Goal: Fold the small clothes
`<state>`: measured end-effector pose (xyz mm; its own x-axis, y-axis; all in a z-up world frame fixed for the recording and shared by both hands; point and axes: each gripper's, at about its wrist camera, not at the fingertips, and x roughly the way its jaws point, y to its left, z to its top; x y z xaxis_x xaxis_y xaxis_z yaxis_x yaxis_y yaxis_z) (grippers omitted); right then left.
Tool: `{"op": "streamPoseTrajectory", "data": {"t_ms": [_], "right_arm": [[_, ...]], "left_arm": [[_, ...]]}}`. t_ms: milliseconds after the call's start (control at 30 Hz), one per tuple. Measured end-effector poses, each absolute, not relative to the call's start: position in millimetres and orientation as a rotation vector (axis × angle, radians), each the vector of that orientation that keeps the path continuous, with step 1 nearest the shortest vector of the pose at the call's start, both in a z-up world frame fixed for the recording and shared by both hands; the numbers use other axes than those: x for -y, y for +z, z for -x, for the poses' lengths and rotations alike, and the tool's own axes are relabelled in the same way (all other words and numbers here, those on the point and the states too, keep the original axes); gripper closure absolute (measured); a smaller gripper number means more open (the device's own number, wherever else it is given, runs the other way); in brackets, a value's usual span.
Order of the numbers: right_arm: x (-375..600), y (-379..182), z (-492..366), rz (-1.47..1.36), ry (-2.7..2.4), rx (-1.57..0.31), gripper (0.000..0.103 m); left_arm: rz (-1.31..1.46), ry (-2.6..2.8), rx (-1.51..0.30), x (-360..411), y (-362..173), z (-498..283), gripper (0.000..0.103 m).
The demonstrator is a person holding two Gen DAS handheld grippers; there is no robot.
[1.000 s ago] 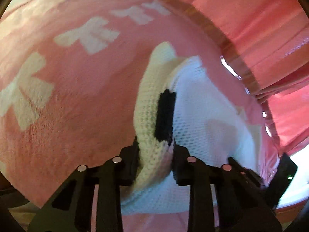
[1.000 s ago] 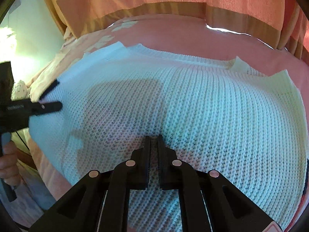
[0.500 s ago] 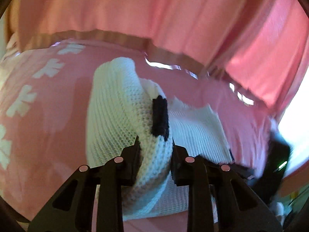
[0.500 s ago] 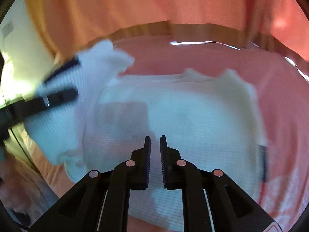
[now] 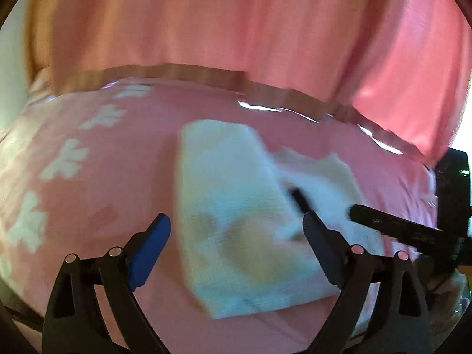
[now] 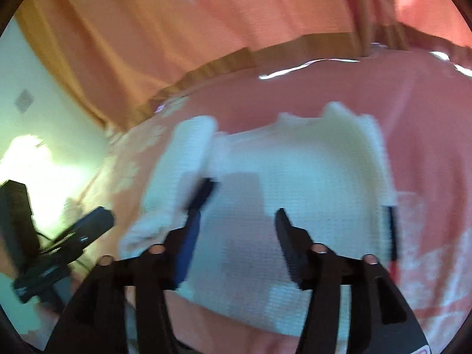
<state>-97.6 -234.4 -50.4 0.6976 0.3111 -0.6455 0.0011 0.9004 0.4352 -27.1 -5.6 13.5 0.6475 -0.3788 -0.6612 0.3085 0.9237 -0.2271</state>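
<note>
A small white knitted sweater (image 5: 236, 215) lies on a pink blanket (image 5: 124, 159), its left side folded over the middle. My left gripper (image 5: 236, 236) is open and empty, just above the folded part. My right gripper (image 6: 236, 236) is open and empty over the sweater's body (image 6: 309, 183). A black tag (image 5: 299, 199) shows by the fold. The left gripper also shows at the left of the right wrist view (image 6: 85, 230). Both views are blurred.
Pink curtains (image 5: 236, 29) hang behind the bed with a brown hem (image 5: 206, 73). The blanket has white flower prints (image 5: 67, 159) on the left. A pale wall (image 6: 35, 124) and bright light are at the far left of the right wrist view.
My left gripper let go of the sweater's folded side, opened wide and pulled back. My right gripper opened from nearly shut and lifted away. The fold now rests on the sweater.
</note>
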Motion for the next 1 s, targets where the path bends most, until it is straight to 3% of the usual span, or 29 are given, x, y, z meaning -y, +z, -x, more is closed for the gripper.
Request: {"op": "streamPoseTrajectory", "data": {"t_ms": [233, 433, 500, 533, 700, 867, 900, 967, 1000], "right_arm": [[183, -41, 59, -0.388, 0.242, -0.803, 0.037], [160, -71, 26, -0.355, 0.176, -0.934, 0.036], [159, -81, 23, -0.363, 0.177, -0.954, 0.052], [159, -85, 23, -0.373, 0.200, -0.958, 0.072], [165, -77, 28, -0.392, 0.262, -0.934, 0.078], [184, -74, 30, -0.472, 0.275, -0.945, 0.078], [187, -74, 30, -0.496, 0.279, -0.947, 0.078], [192, -74, 30, -0.534, 0.290, -0.947, 0.078], [192, -73, 30, -0.545, 0.293, -0.943, 0.078]], "left_arm": [[0.155, -0.274, -0.844, -48, -11, 14, 0.014], [0.148, -0.273, -0.859, -54, -16, 12, 0.014], [0.157, -0.295, -0.867, -52, -16, 14, 0.014], [0.161, -0.321, -0.877, -48, -16, 15, 0.014], [0.129, -0.525, -0.942, -22, -20, 33, 0.014], [-0.098, -0.567, -0.940, 18, -44, 62, 0.014], [-0.131, -0.554, -0.924, 23, -46, 63, 0.016], [-0.160, -0.535, -0.900, 30, -49, 61, 0.031], [-0.163, -0.534, -0.915, 32, -50, 57, 0.049]]}}
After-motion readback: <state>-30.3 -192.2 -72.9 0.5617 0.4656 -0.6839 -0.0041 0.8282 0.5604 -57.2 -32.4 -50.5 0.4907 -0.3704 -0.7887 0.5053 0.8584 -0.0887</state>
